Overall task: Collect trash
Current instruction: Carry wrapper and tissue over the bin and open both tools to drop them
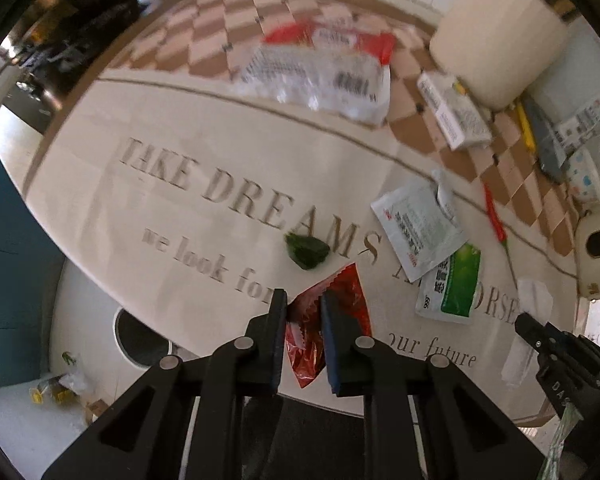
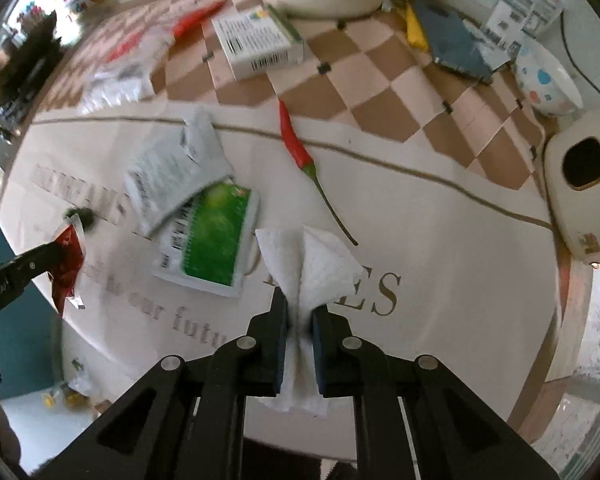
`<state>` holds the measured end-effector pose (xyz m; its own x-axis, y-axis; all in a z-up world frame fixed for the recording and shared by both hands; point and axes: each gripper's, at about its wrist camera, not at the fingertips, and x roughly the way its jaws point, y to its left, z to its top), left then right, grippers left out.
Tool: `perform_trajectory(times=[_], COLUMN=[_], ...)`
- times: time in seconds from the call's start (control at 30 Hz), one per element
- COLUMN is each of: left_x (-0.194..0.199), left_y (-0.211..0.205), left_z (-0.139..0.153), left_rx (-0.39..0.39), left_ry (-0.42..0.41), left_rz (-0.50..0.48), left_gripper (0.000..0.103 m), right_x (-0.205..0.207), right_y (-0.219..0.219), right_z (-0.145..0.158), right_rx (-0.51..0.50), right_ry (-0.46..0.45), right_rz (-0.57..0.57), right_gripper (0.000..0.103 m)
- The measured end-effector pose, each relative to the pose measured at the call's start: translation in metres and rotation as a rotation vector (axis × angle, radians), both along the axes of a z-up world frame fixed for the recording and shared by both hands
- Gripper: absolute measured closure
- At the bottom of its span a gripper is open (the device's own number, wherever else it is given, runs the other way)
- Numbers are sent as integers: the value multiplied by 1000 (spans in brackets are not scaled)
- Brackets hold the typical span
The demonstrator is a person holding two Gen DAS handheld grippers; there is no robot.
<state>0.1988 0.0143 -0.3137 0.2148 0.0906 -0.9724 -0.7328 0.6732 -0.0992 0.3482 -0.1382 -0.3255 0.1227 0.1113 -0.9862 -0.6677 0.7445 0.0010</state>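
Note:
My left gripper [image 1: 303,298] is shut on a red foil wrapper [image 1: 348,292], held just above the round table's front edge; it also shows in the right wrist view [image 2: 66,264]. My right gripper [image 2: 300,306] is shut on a white paper tissue [image 2: 324,264], lifted over the table; the tissue also shows in the left wrist view [image 1: 534,300]. On the tablecloth lie a green-and-white sachet [image 2: 212,240], a silver-white sachet [image 2: 172,172], a red chilli [image 2: 296,144], a dark green scrap [image 1: 308,250] and a large clear plastic bag with red trim [image 1: 324,68].
A small white carton [image 2: 260,40], a cream cylinder [image 1: 500,32], a spotted bowl [image 2: 548,80], a blue-grey pad with a yellow item [image 2: 452,40] and a cream box with a hole [image 2: 580,184] stand at the back and right. A dark bin opening [image 1: 140,340] sits on the floor lower left.

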Motion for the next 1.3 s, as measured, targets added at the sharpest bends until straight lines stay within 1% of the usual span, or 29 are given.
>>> perform_trajectory(times=[0.03,0.1,0.2,0.33,0.4,0.47,0.57,0.63,0.73,0.83,0.87,0.93,0.97,1.03,1.07,1.13,1.17,1.23,1.3], left_x=[-6,-18,-38,-78,-107,-138,-191,-226,-287,-340,-358,-389,-404,-431,-443,-464,-475,-497,-516], left_y=[1,21,42,64,75,87,104,113,127,134,136,139,141,144,146,148,151,156,162], left_z=[8,22,37,51,55,54,47,38,16,-5,-14,-32,-43,-68,-84,-119,-140,-187,-235], left_rx=[16,37,65,77,87,92,104,105,91,75,70,58,49,22,1,-46,-80,-160,-241], left_ry=[-18,-46,-85,-124,-132,-134,-113,-91,-54,-22,-8,16,28,43,47,48,44,14,-14], left_rz=[8,26,67,160,217,288,394,464,581,670,700,749,774,814,834,867,884,932,972], left_gripper=[90,90,90,90,90,90,90,90,90,90,90,90,90,90,90,90,90,90,90], right_x=[-4,-8,-19,-47,-56,-74,-112,-146,-194,-254,-268,-307,-319,-355,-366,-396,-405,-427,-448], right_y=[3,3,19,50,70,92,124,149,180,215,222,241,246,262,267,282,286,297,309], right_z=[10,25,47,68,72,75,74,68,58,38,32,10,0,-28,-39,-78,-92,-133,-183], right_rx=[14,38,81,139,161,180,199,201,198,188,183,165,157,134,127,93,81,51,17], right_ry=[-10,-21,-44,-55,-46,-35,-6,22,43,85,98,150,170,200,212,245,258,286,316], right_rz=[0,3,35,99,131,178,269,348,458,585,610,669,688,748,763,796,801,815,825], right_gripper=[92,92,92,92,92,92,92,92,92,92,92,92,92,92,92,92,92,92,92])
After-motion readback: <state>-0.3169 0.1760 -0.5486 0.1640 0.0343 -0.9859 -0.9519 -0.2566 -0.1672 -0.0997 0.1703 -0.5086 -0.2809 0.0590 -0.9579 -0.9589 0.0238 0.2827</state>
